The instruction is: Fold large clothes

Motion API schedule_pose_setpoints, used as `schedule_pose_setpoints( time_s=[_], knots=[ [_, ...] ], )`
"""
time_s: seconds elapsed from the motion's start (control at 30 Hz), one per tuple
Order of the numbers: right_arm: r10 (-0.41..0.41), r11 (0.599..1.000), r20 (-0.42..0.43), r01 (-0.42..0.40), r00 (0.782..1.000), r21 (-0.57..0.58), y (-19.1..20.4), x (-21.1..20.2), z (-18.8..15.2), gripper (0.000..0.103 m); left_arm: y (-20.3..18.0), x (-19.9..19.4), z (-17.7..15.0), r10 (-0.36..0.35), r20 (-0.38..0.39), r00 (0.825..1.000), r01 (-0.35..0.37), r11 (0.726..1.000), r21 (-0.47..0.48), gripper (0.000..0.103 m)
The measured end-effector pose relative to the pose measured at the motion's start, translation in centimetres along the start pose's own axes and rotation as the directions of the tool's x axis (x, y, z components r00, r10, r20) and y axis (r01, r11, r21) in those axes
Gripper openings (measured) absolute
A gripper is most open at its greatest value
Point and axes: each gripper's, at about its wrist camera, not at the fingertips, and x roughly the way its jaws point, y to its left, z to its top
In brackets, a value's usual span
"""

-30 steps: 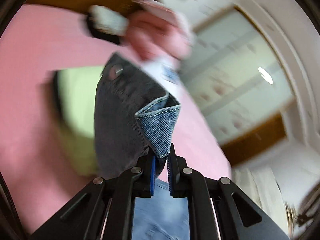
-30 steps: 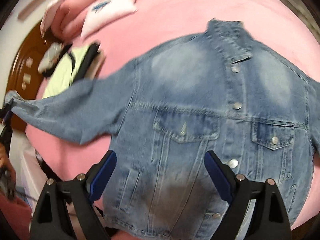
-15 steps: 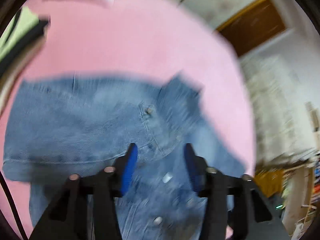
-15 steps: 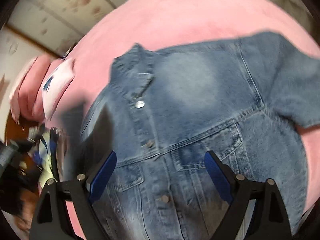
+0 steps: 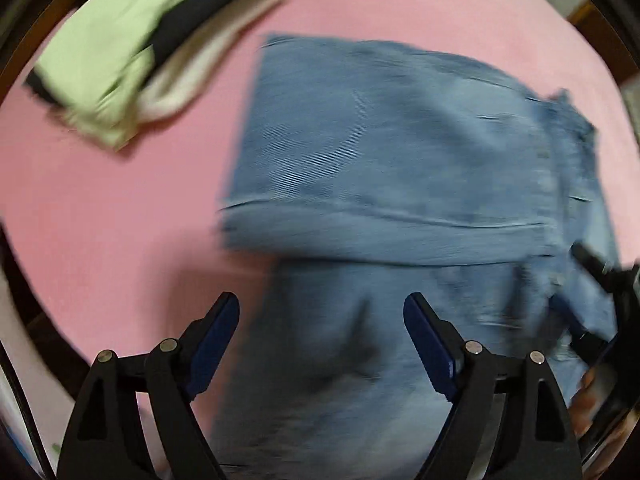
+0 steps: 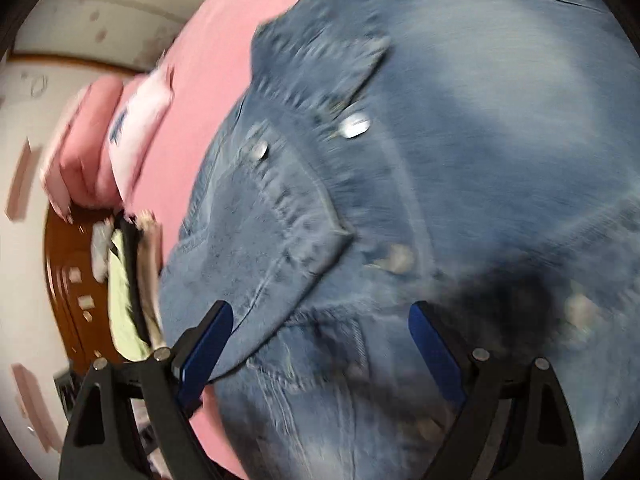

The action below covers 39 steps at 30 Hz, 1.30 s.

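Since a second ago the left gripper [image 5: 322, 340] has let go of the denim cuff it was pinching and swung down over the bed; its jaws have just been opening and now stand wide, with nothing pressed between the blue pads, only blurred cloth lying below the gap. In the left wrist view the denim jacket [image 5: 400, 168] fills the centre and right of the frame, its sleeve now folded across the body as a broad band ending in a straight cuff edge at centre left. It lies on the pink bedsheet [image 5: 100, 220]. A pile of pale green and black clothes [image 5: 120, 52] sits in the upper left, apart from the jacket. The right gripper [image 6: 320, 340] also stands wide and holds nothing; it has come closer to the jacket [image 6: 460, 160], whose collar, metal buttons and a chest pocket flap now crowd the middle of the right wrist view. A pink pillow with a white cushion [image 6: 136, 132] lies at left, beyond the sheet. Both views are smeared by motion.
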Motion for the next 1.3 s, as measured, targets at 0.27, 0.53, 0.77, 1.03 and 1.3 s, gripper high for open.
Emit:
schedule_pose_setpoints(
  time_s=[0.27,0.53,0.77,1.03,1.3],
  knots=[
    [-0.134,0.974,0.147,0.158,0.98,-0.165,5.1,3.1,2.7,0.008,4.2,0.5,0.0,0.038,0.039,0.999,-0.036,0.998,-0.056,0.083],
    [-0.06,0.985,0.437,0.124,0.898,-0.12,5.5,-7.3,3.1,0.007,3.0,0.6,-0.3,0.004,0.064,0.998,-0.004,1.0,0.001,0.083],
    [-0.296,0.949,0.439,0.314,0.849,0.031,-2.8,-11.7,1.8,0.007,-0.1,2.8,-1.5,0.041,0.027,0.999,-0.044,0.992,0.12,0.083],
    [-0.471,0.88,0.332,0.462,0.817,0.113,-7.4,-9.5,-0.7,0.008,-2.0,2.6,-5.1,0.13,0.034,0.991,-0.134,0.943,0.304,0.076],
    [-0.414,0.909,0.392,0.395,0.821,0.132,-5.5,-12.9,-4.0,0.011,-5.6,-2.5,-5.1,-0.054,0.082,0.995,0.016,0.913,0.407,0.013]
  ],
)
